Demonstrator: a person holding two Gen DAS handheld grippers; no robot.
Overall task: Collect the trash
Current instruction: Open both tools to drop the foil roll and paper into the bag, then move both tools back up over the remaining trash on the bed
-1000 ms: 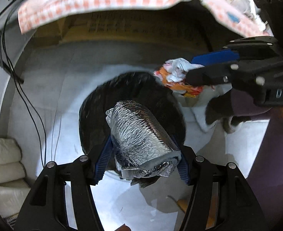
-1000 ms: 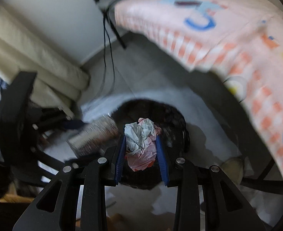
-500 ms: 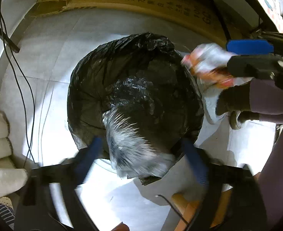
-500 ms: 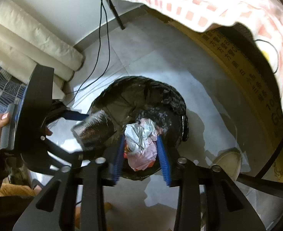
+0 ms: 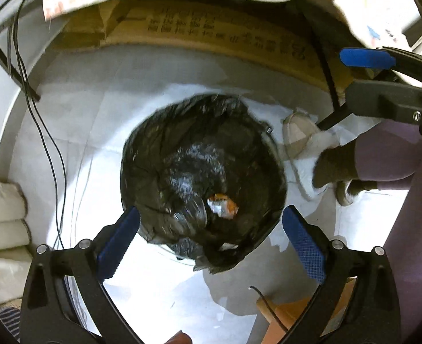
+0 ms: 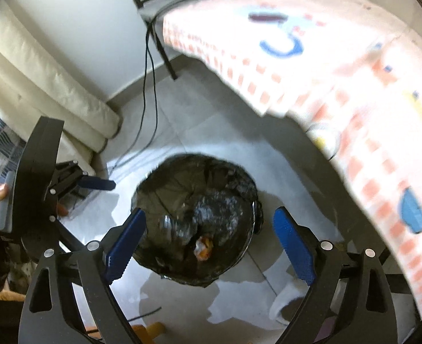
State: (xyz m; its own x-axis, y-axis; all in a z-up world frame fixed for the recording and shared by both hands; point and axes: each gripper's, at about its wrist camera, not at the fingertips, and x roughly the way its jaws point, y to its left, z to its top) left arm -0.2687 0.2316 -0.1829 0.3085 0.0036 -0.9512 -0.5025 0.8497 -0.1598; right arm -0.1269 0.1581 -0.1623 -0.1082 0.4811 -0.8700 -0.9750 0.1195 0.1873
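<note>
A bin lined with a black bag [image 5: 159, 143] stands on the pale tiled floor; it also shows in the right wrist view [image 6: 153, 189]. An orange and white crumpled wrapper [image 5: 223, 205] lies inside it, seen too in the right wrist view [image 6: 203, 247]. A silver foil bag [image 6: 179, 226] lies blurred beside the wrapper in the bin. My left gripper [image 5: 211, 240] is open and empty above the bin. My right gripper [image 6: 209, 242] is open and empty above the bin; it shows at the right of the left wrist view [image 5: 383, 80].
A table with a pink checked cloth [image 6: 340, 71] overhangs the bin. A cardboard box [image 5: 211, 34] lies under it. Black cables [image 5: 47, 132] run down the floor at left. Cream cushions [image 6: 38, 68] lie by the wall. A person's feet in slippers [image 5: 305, 143] stand right of the bin.
Both grippers opened. The foil bag dropped from the left gripper and the crumpled wrapper from the right gripper; both now lie in the bin. Both views pulled back upward.
</note>
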